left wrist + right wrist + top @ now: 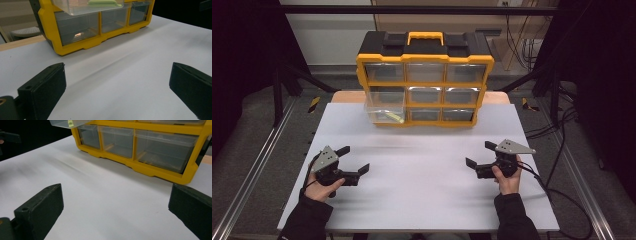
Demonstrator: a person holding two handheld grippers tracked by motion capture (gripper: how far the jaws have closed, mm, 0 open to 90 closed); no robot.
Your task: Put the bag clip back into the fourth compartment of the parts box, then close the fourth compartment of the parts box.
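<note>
A yellow and black drawer cabinet [425,80] with clear drawers stands at the far middle of the white table [417,170]. Its middle-left drawer [385,106] is pulled out, and a yellow-green item [102,2] lies in it. My left gripper [353,160] rests low at the near left, open, nothing between its jaws. My right gripper [480,154] sits at the near right, also open and holding nothing. The cabinet [100,25] fills the top of the left gripper view, and its lower drawers [150,147] show in the right gripper view.
Dark metal frame rails [257,160] run along both sides of the table. Cables [562,190] trail off the right edge. A wooden surface [347,97] shows behind the white top.
</note>
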